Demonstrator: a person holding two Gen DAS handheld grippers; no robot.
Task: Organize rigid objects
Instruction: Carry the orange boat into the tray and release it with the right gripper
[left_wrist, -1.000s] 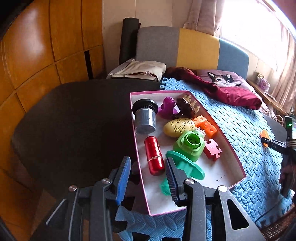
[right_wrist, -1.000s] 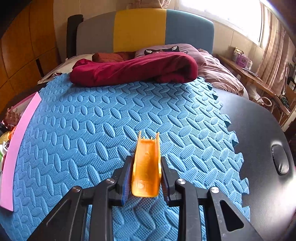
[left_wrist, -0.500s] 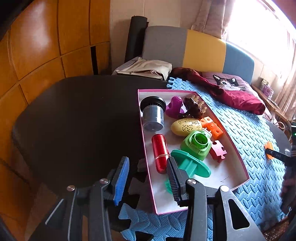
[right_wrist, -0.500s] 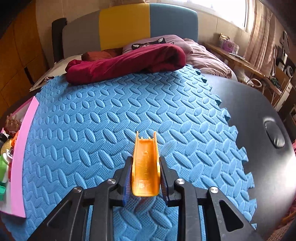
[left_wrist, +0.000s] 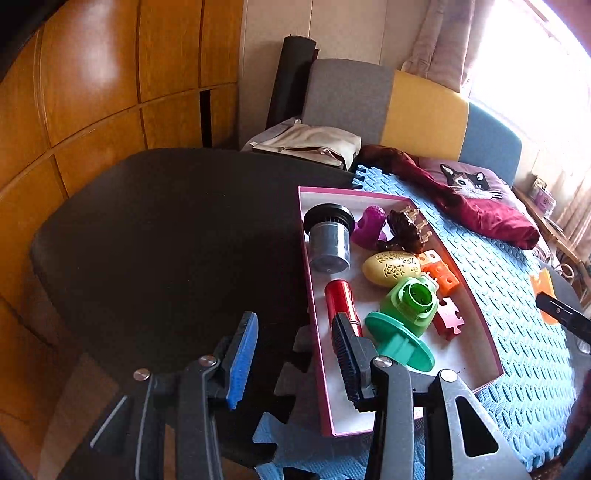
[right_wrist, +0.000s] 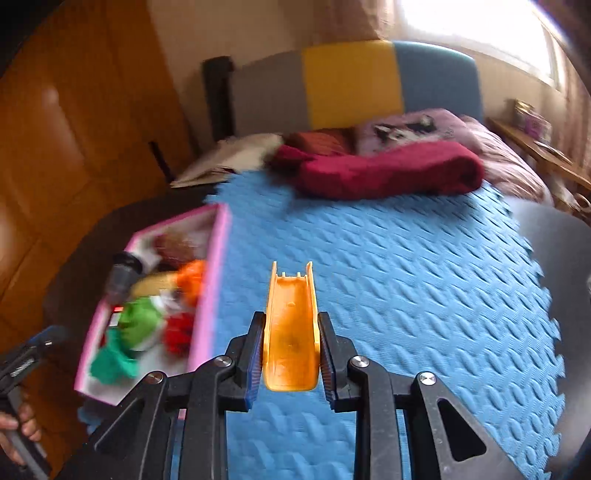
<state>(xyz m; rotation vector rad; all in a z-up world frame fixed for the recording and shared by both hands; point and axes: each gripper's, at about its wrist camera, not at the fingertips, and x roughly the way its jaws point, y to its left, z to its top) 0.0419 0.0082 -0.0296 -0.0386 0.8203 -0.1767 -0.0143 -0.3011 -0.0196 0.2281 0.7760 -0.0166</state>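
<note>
You are in the carrying step: your right gripper is clamped on the orange chute piece, its pads pressing both long sides, with the piece's notched end pointing forward. It hangs over the blue foam mat, apart from it, just beside the right-hand long wall of the pink-rimmed box. The right wrist view is blurred toward the box, so you cannot read its contents sharply there.

From the left wrist view the box lies across the mat's left edge, part of it over the dark table. It already holds a grey canister, a purple piece, a brown figure, a yellow egg, orange blocks, a red cylinder, a green cup, a teal flanged part and a red puzzle piece. The bare floor of the box lies at its near end, toward the near right corner.

Your left gripper holds nothing; its jaws stand partly apart and straddle the box's left wall near the near corner, not pressing it.

Next, I judge, you need to bring the chute over the right wall and down onto that bare near end, low enough that it does not bounce off the teal part, then part the jaws. Keep the two grippers from meeting over the near corner.
</note>
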